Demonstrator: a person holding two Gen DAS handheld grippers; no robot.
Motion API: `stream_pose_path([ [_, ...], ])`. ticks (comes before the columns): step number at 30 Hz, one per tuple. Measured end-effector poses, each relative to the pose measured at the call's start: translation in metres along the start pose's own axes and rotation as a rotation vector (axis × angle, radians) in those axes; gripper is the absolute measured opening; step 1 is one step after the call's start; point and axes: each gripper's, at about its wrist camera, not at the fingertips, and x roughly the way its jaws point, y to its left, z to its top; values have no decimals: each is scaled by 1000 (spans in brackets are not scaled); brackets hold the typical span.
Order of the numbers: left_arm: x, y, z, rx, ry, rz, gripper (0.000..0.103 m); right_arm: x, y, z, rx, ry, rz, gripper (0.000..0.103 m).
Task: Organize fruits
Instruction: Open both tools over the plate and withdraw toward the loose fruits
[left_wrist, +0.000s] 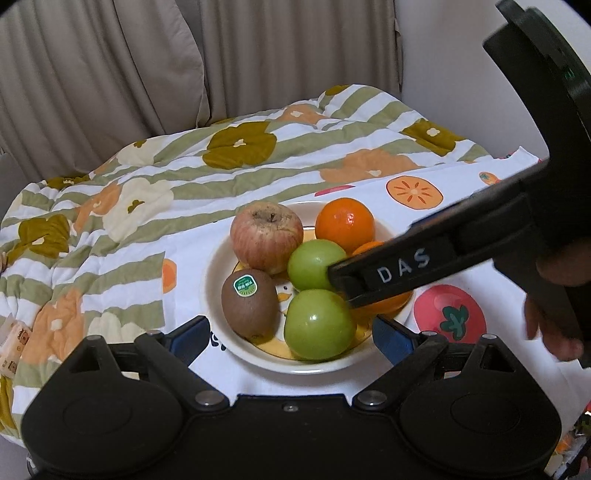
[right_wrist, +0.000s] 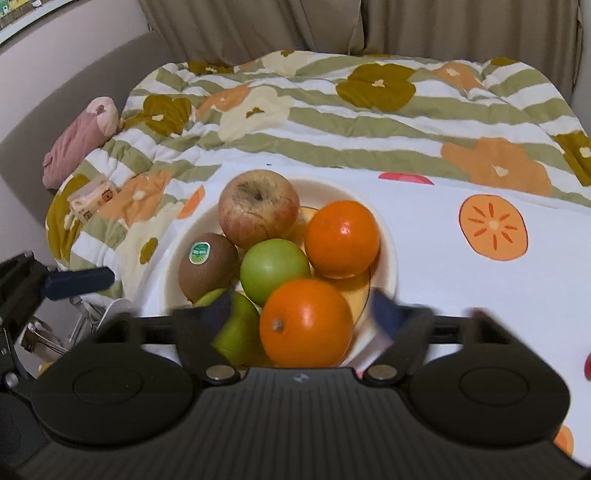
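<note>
We hold both grippers low over a white plate (left_wrist: 218, 258) of fruit that sits on a white cloth (right_wrist: 461, 295) printed with fruit pictures, spread over a bed with a striped, flowered quilt (left_wrist: 166, 177).

Our left gripper (left_wrist: 291, 332) sits at the near rim of the plate, level and pointing forward, its blue-padded fingers (left_wrist: 188, 332) spread wide apart on either side of the rim and holding nothing.

Our right gripper (right_wrist: 303, 310) reaches in from the right side, tilted down toward the plate's middle. In its own view its fingers stand apart on either side of the nearer orange (right_wrist: 306, 323), close to it; the finger edges are blurred, so we cannot tell whether the pads touch it. In the left view its black finger tip (left_wrist: 343, 273) lies against the farther green apple (left_wrist: 314, 264) and covers most of that orange.

The plate carries six fruits packed close together: a dull red apple (left_wrist: 266, 236) with wrinkled skin at the back, a brown kiwi (left_wrist: 249, 302) with a green sticker on the left, two glossy green apples in the middle, the nearer green apple (left_wrist: 319, 325) at the front rim, and two bright oranges, the farther orange (left_wrist: 345, 227) at the back right.
</note>
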Motion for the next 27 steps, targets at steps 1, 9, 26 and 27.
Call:
stream_pose_path([
  [1, -1, 0, -1, 1, 0, -3, 97, -2, 1, -1, -4, -9, 0, 103],
  [9, -6, 2, -2, -9, -7, -33, 97, -14, 5, -3, -9, -29, -33, 103],
  [26, -56, -41, 16, -58, -61, 113, 97, -117, -43, -11, -85, -96, -15, 103],
  [27, -60, -45, 17, -60, -64, 120, 97, -124, -48, -12, -84, -101, -14, 103],
])
